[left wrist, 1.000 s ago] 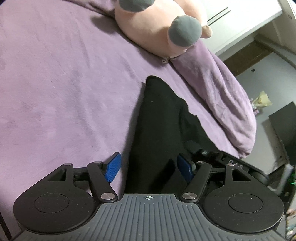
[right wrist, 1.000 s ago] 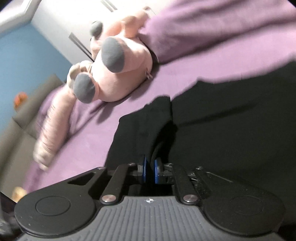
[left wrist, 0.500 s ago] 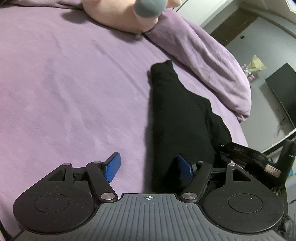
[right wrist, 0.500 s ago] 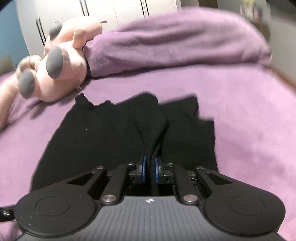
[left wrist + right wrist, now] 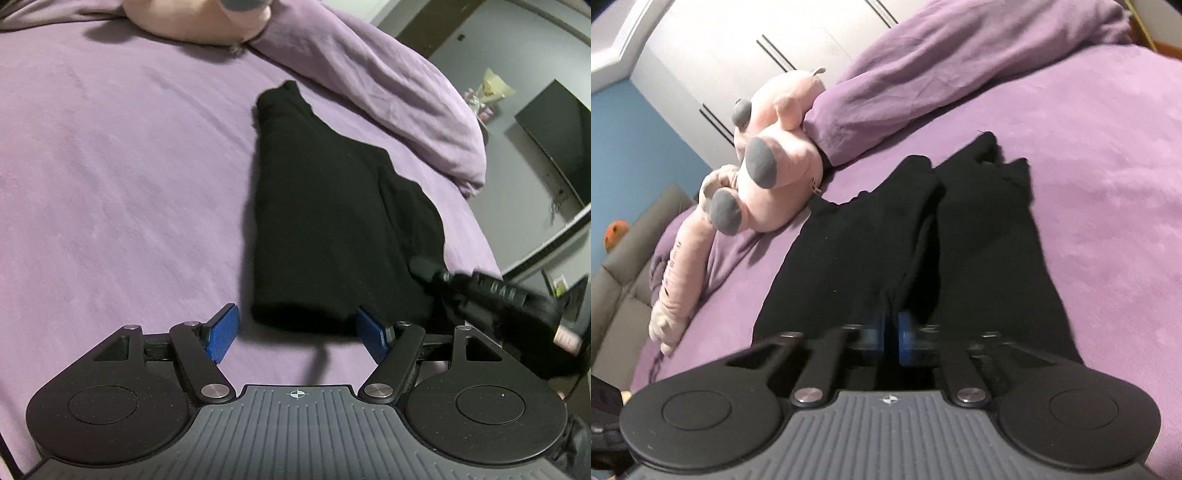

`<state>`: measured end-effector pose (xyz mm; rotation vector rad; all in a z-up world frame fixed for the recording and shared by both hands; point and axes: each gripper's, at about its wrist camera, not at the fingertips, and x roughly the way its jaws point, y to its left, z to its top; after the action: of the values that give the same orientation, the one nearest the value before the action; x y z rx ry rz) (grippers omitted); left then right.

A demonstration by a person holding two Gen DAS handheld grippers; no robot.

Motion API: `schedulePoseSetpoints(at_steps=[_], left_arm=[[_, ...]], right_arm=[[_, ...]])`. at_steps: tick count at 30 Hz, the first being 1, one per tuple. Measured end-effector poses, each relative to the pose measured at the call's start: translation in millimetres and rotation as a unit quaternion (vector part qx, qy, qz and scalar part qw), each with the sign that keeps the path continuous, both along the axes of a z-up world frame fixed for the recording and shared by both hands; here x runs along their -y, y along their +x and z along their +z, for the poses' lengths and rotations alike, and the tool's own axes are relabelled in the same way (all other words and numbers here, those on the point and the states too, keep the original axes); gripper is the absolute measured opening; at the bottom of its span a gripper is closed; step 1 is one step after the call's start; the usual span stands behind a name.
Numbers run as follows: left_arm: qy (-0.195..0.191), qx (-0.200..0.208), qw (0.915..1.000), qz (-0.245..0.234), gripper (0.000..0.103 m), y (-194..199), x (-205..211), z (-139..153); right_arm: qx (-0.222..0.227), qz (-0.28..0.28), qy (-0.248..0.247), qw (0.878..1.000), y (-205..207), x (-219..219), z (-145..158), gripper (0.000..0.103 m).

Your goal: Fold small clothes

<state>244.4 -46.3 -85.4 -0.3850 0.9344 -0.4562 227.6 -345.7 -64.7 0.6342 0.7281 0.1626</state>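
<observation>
A black garment lies lengthwise on the purple bedspread, near a pink plush toy. The right gripper is closing its jaws on a pinched ridge of the cloth, apparently mid-fold. The left gripper hovers wide and empty at the near hem. Next, probably lay the held edge flat.

Tons of open purple bedspread left of the black garment, easy to sweep through. Beyond the garment a pink plush toy and a rolled purple blanket wall things off, and its right side ends at the bed edge
</observation>
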Motion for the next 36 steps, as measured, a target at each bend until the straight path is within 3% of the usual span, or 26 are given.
schedulePoseSetpoints(at_steps=[3,4,5,7,11,13,15,18,20,22,23,24,29,33,35,36], left_arm=[[0.02,0.002,0.9998,0.007,0.075,-1.1,2.7,0.3],[0.024,0.001,0.9997,0.009,0.075,-0.4,2.2,0.1],[0.03,-0.002,0.9995,0.012,0.074,0.7,2.1,-0.7],[0.035,-0.008,0.9993,0.013,0.073,2.4,0.9,-0.2],[0.027,-0.004,0.9995,0.015,0.073,3.1,-5.9,7.6],[0.022,0.004,0.9995,0.023,0.073,4.8,-11.5,11.6],[0.014,0.007,0.9992,0.036,0.073,8.9,-16.4,13.8],[0.008,0.004,0.9983,0.058,0.073,21.4,-14.4,14.6],[0.0,0.013,0.9978,0.065,0.073,30.6,-8.9,13.0],[0.01,0.014,0.9972,0.073,0.073,41.0,-1.6,9.9],[0.013,0.017,0.9972,0.072,0.073,45.8,2.0,8.1],[0.016,0.019,0.997,0.074,0.073,50.0,5.2,6.2],[-0.017,0.01,0.9967,0.079,0.074,64.8,12.2,-6.4],[-0.004,0.013,0.9979,0.063,0.074,64.3,16.9,-9.3],[0.002,0.015,0.9981,0.06,0.074,58.1,15.7,-6.3],[0.001,0.017,0.9981,0.059,0.074,54.7,14.6,-4.8]], right_arm=[[0.029,-0.029,0.114,0.993,-11.1,27.7,1.9,0.005],[0.031,-0.045,0.101,0.993,-16.4,35.0,3.3,0.004],[0.027,-0.054,0.056,0.997,-20.1,36.9,5.3,0.002],[-0.021,-0.066,-0.074,0.995,-21.0,31.0,3.5,0.0],[0.006,-0.077,-0.008,0.997,-28.4,48.5,2.2,0.006],[0.034,-0.077,0.033,0.996,-22.1,54.3,4.4,0.019],[0.031,-0.067,0.067,0.995,-6.8,54.9,2.4,0.046],[0.009,-0.049,0.055,0.997,26.6,45.9,-5.0,0.048],[-0.006,-0.043,0.049,0.998,46.0,39.4,-13.0,0.048],[-0.007,-0.043,0.054,0.998,54.3,34.6,-14.8,0.032],[-0.001,-0.035,0.052,0.998,55.6,32.6,-11.6,0.013],[0.005,-0.029,0.048,0.998,56.2,30.3,-8.2,0.01],[0.003,-0.012,0.056,0.998,62.9,26.7,-12.0,0.013],[-0.003,-0.007,0.052,0.999,78.3,17.5,-13.6,0.021],[-0.005,-0.004,0.028,1.0,84.9,11.7,-11.5,0.02],[-0.006,-0.005,0.013,1.0,86.2,9.1,-9.0,0.011]])
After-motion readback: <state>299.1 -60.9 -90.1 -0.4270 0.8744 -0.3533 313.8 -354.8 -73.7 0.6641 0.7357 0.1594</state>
